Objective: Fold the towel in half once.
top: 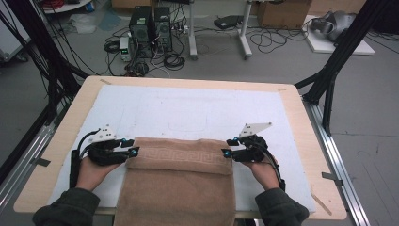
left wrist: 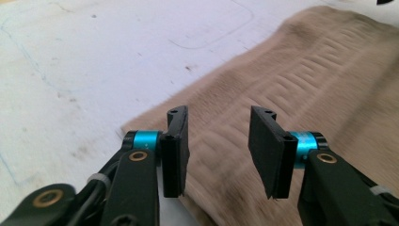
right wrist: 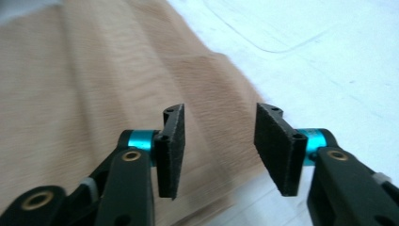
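Observation:
A tan towel with a woven key-pattern band lies folded on the white mat, and its near end hangs over the table's front edge. My left gripper sits at the towel's far left corner, jaws open. In the left gripper view the gripper has nothing pinched, and the towel lies beneath the gap. My right gripper sits at the far right corner, jaws also open. In the right gripper view the gripper hovers over the towel's edge with its pads off the cloth.
The mat covers most of a wooden table. Faint outlines are drawn on the mat beyond the towel. Black frame posts stand at both sides of the table. Computer towers and cables sit on the floor behind it.

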A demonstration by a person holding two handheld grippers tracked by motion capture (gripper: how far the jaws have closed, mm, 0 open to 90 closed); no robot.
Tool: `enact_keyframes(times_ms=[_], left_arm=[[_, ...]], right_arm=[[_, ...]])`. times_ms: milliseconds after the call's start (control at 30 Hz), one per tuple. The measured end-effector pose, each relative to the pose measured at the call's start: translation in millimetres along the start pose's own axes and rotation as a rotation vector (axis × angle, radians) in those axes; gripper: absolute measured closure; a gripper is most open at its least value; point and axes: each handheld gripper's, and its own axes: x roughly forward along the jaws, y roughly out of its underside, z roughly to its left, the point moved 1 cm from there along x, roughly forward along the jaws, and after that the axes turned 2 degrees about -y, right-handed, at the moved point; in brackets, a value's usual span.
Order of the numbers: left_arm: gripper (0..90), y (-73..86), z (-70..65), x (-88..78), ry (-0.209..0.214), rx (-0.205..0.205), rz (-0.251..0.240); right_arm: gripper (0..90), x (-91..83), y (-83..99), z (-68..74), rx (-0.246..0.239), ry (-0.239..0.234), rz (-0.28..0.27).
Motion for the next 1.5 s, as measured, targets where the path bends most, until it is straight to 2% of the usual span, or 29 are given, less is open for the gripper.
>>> enact_keyframes(times_ms=[67,100,200,233,267,300,333,400,500,567,767,867,933,1033,1100,1200,1333,1400,1500], left_arm=[[53.0,-0.5,6.1,12.3,-0.009,-0.031,0.015],[51.3,0.8,9.3,17.9,-0.022,-0.044,0.03],[51.7,7.0,18.2,32.6,-0.027,-0.078,0.085],[54.8,9.2,19.6,36.7,-0.02,-0.082,0.111],[60.9,11.5,19.4,40.3,0.002,-0.079,0.13],[68.2,12.3,16.5,41.0,-0.02,-0.041,0.121],[75.9,11.7,14.1,41.4,-0.015,-0.023,0.123],[82.1,10.7,11.2,41.0,-0.02,0.005,0.13],[85.1,9.6,12.0,37.7,-0.024,0.0,0.116],[85.3,7.5,12.1,32.3,-0.03,-0.01,0.085],[85.3,-3.3,6.4,10.7,-0.04,-0.042,-0.049],[85.3,-5.9,1.4,1.6,-0.033,-0.017,-0.055],[85.2,-5.3,-3.5,-4.7,-0.029,-0.005,-0.058],[85.2,0.9,-12.9,-14.0,-0.011,0.007,-0.063],[85.2,7.9,-21.0,-20.0,-0.007,0.038,-0.05],[85.1,22.8,-31.3,-28.9,0.017,0.053,-0.03],[85.2,46.2,-41.7,-41.6,0.055,0.035,-0.02],[85.2,56.2,-49.7,-48.8,0.079,0.045,-0.007],[83.9,61.9,-58.3,-57.3,0.108,0.062,-0.008]], right_arm=[[47.1,10.8,-1.1,-8.0,0.019,0.021,0.035],[47.1,15.9,-0.4,-11.2,0.025,0.016,0.039],[48.6,30.3,3.8,-17.3,0.047,0.007,0.091],[51.8,34.3,5.2,-18.2,0.05,-0.004,0.104],[55.8,36.7,5.9,-18.6,0.041,-0.015,0.111],[62.0,37.2,5.6,-17.5,0.039,-0.007,0.112],[70.4,37.9,4.9,-17.1,0.02,-0.013,0.111],[79.5,39.5,3.9,-13.7,-0.016,-0.004,0.121],[85.3,38.8,1.8,-10.6,-0.033,-0.016,0.122],[86.4,35.2,0.6,-10.2,-0.038,-0.015,0.115],[86.7,8.0,-8.4,-5.5,-0.056,0.003,-0.006],[86.7,-5.4,-13.6,2.1,-0.082,0.005,-0.031],[86.7,-12.9,-15.2,10.1,-0.096,-0.014,-0.047],[86.7,-20.2,-14.1,23.6,-0.124,-0.039,-0.041],[86.7,-22.9,-10.4,33.9,-0.142,-0.063,-0.038],[86.6,-26.3,-0.3,51.7,-0.164,-0.093,-0.008],[86.7,-28.7,18.3,69.3,-0.165,-0.129,0.025],[86.7,-29.0,28.4,78.5,-0.172,-0.149,0.055],[86.4,-32.1,36.8,90.9,-0.187,-0.19,0.063]])
